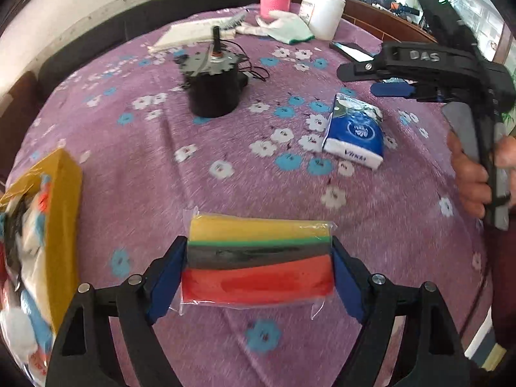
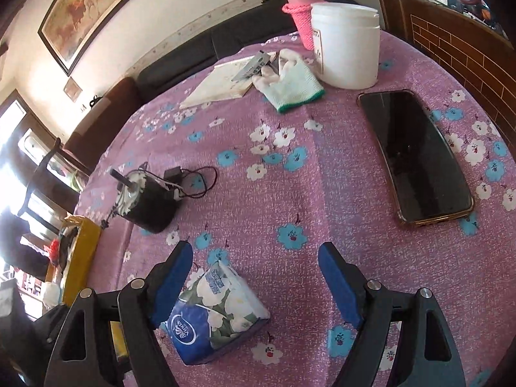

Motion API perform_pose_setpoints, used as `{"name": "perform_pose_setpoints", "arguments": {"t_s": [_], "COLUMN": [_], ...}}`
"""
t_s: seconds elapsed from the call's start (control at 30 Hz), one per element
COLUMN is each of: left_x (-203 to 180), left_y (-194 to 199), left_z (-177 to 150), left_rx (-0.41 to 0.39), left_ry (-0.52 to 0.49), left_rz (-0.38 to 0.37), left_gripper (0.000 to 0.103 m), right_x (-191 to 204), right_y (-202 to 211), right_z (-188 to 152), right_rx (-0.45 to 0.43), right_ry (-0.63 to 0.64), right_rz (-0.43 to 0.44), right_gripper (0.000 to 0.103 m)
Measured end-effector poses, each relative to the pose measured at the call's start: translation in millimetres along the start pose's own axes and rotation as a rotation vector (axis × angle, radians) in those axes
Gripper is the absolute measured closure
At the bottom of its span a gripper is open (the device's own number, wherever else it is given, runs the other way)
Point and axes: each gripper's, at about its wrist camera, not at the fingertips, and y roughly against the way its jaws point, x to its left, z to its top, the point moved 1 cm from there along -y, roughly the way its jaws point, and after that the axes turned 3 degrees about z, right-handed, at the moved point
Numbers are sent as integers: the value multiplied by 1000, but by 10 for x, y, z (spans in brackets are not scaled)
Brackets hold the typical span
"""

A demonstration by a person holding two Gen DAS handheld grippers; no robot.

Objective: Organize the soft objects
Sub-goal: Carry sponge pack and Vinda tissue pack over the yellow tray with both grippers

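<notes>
Nearest our left-wrist lens, we are gripping a plastic-wrapped sponge pack, stacked yellow, green, dark grey and red. We are holding the left gripper with one blue pad pressing on each end of the pack, so the jaws are pinching it from both sides. We cannot tell whether the pack is resting on the cloth or is lifted just clear of it.

Beneath everything, we are viewing the purple floral tablecloth. At its left edge we are seeing a yellow box with soft items showing inside. Farther back, a white tub is standing beside a pink bottle, with a white glove lying in front of them, a black motor to the left and a dark phone to the right.

We are holding the right gripper low over the cloth, its jaws spread wide. A blue tissue packet is lying on the cloth beside the left pad; we cannot tell whether they are touching. In the left-wrist view, our right hand is wrapping the gripper's handle.
</notes>
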Motion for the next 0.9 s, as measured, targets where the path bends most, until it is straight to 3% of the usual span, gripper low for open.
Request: {"name": "perform_pose_setpoints", "arguments": {"t_s": [0.17, 0.27, 0.37, 0.4, 0.57, 0.7, 0.9], "left_x": [119, 58, 6, 30, 267, 465, 831], "left_y": [-13, -28, -55, -38, 178, 465, 892], "left_z": [-197, -203, -190, -209, -371, -496, -873], "left_rx": [-18, -43, -35, -37, -83, -156, -219], "left_ry": [99, 113, 89, 100, 180, 250, 352], "left_rz": [-41, -6, 43, 32, -53, -80, -48], "left_gripper": [20, 14, 16, 22, 22, 22, 21], "right_x": [-15, 14, 43, 40, 139, 341, 664], "right_y": [-80, -110, -93, -69, 147, 53, -264], "right_z": [-14, -28, -61, -79, -321, -376, -299], "right_rx": [14, 16, 5, 6, 53, 125, 144], "right_ry": [-5, 11, 30, 22, 16, 6, 33], "right_rz": [-10, -19, -55, -77, -107, -92, -276], "right_gripper": [19, 19, 19, 19, 19, 19, 19]}}
